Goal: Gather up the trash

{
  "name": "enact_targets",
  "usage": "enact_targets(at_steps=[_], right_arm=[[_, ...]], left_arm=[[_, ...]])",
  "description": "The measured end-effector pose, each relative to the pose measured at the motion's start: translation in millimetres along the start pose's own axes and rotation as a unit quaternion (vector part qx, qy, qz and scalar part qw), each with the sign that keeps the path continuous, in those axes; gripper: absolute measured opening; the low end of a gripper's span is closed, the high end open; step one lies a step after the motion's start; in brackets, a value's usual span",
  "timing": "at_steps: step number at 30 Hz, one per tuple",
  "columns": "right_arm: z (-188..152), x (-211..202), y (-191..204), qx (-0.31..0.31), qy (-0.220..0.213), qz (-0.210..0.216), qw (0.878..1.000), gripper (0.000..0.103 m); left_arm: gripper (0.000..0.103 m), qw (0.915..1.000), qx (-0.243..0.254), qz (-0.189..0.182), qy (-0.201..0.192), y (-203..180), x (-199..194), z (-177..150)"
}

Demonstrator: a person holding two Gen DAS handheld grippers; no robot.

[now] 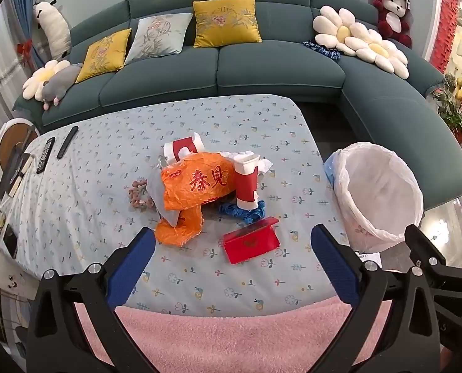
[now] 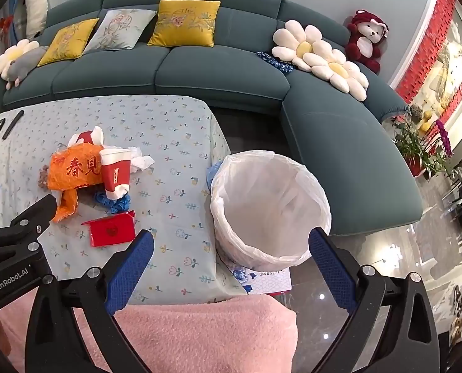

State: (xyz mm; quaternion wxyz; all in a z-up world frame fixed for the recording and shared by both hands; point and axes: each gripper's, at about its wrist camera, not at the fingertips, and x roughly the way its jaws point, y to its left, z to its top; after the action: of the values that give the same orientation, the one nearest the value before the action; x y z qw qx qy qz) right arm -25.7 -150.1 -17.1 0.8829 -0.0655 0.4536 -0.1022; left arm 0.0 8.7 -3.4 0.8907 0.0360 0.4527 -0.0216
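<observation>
Sofa curves behind the desk with its flowered cloth. Off the desk's right edge stands a bin lined with a white bag. Mid-desk lies the trash: orange bag, red cup, red envelope. Left gripper and right gripper both hover wide open, holding nothing.

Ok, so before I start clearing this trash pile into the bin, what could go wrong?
1. The upright paper cup stands hard against the orange bag; pulling the bag first could tip it.
2. The bin stands right at the table's edge, so a bump might shove it off.
3. The remotes lie on the same cloth; a snagged cloth could drag them.
Both grippers, left and right, are open and empty.
</observation>
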Motion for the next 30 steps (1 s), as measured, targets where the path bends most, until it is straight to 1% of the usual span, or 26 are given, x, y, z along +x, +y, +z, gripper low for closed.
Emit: enact_targets(at_steps=[9,30], right_arm=[[-0.4,0.3,6.2,-0.01,0.0,-0.005,1.0,0.096],[0.6,-3.3,6.4,-0.007,-0.001,-0.007,1.0,0.096]], left_arm=[[0.095,1.0,-0.008,0.002,0.004,-0.8,1.1,2.3],[0.095,0.9999,-0.013,0.0,0.002,1.1,0.3,3.0]])
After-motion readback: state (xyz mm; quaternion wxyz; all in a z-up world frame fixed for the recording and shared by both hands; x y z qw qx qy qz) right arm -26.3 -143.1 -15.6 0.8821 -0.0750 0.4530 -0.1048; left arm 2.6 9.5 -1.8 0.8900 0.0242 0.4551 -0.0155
